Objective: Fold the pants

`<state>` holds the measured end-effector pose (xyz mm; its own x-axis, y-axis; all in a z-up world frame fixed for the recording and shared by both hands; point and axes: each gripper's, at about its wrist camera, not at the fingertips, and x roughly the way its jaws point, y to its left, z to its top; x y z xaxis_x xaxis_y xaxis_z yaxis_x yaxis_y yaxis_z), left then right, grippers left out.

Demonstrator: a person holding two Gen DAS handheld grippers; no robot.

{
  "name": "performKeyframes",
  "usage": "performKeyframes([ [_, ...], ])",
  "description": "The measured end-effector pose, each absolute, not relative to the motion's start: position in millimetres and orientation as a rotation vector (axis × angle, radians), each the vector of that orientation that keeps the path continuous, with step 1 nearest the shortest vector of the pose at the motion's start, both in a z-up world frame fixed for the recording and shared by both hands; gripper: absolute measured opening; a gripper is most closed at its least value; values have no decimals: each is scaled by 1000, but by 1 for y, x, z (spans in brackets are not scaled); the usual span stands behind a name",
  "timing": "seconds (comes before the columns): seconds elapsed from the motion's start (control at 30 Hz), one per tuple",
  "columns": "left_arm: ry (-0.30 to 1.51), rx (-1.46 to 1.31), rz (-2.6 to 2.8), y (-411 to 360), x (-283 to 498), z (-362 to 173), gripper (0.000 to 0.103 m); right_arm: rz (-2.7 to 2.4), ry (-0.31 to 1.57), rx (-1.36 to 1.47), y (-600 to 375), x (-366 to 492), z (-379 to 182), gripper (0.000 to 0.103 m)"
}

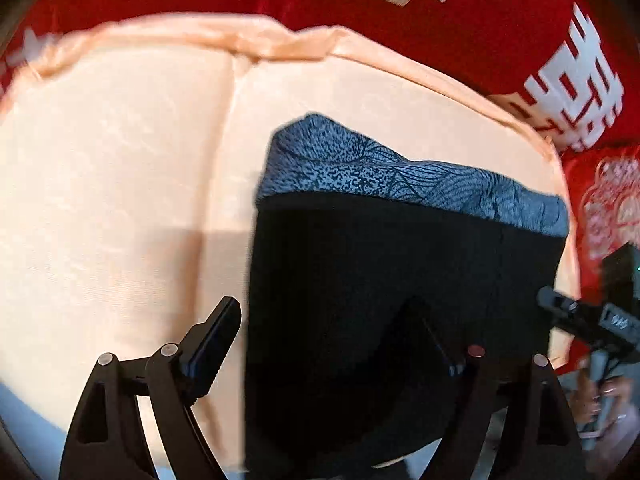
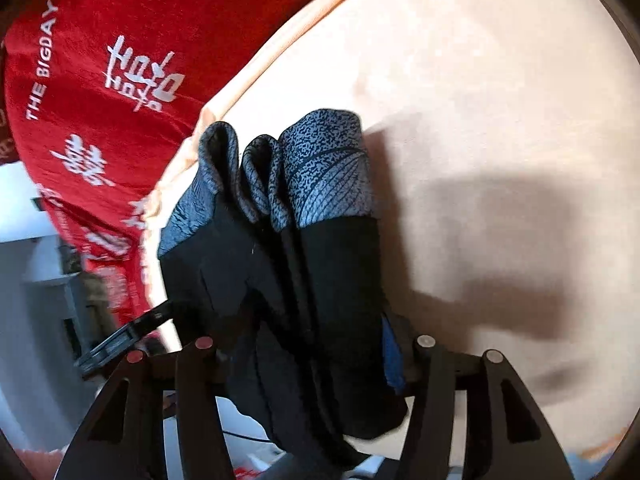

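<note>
the black pants (image 1: 380, 280) with grey patterned cuffs lie folded on the peach sheet (image 1: 120, 180); the left tongs (image 1: 332, 344) gape wide, one finger hidden under cloth; the right tongs (image 2: 312, 344) grip the bunched pants.

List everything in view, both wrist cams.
pants: 1, black with grey patterned cuffs, folded in layers on the sheet.
sheet: 1, peach, under the pants.
red cloth: 1, red with white print, beyond the sheet's far edge.
left claw: 1, black, fingers wide apart, right finger over the pants, left finger over the sheet.
right claw: 1, black, astride the near end of the pants; grip unclear.
</note>
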<state>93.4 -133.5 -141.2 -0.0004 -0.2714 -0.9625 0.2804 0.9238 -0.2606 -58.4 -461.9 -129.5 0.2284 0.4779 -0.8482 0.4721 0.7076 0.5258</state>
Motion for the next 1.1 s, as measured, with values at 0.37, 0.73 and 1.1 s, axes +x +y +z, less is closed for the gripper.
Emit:
performKeyframes([
  [0.37,1420,262,-371,-123,43,-80,86,-282,1452,665,-451,-112,-71,77],
  [0.73,1423,321,-387,-131,-13,-42,103,-320,1435,555,-416,-132,-13,87],
  [1.1,1414,375,-371,-136,-29,-12,103,-292,1453,394,-366,-123,21,103],
])
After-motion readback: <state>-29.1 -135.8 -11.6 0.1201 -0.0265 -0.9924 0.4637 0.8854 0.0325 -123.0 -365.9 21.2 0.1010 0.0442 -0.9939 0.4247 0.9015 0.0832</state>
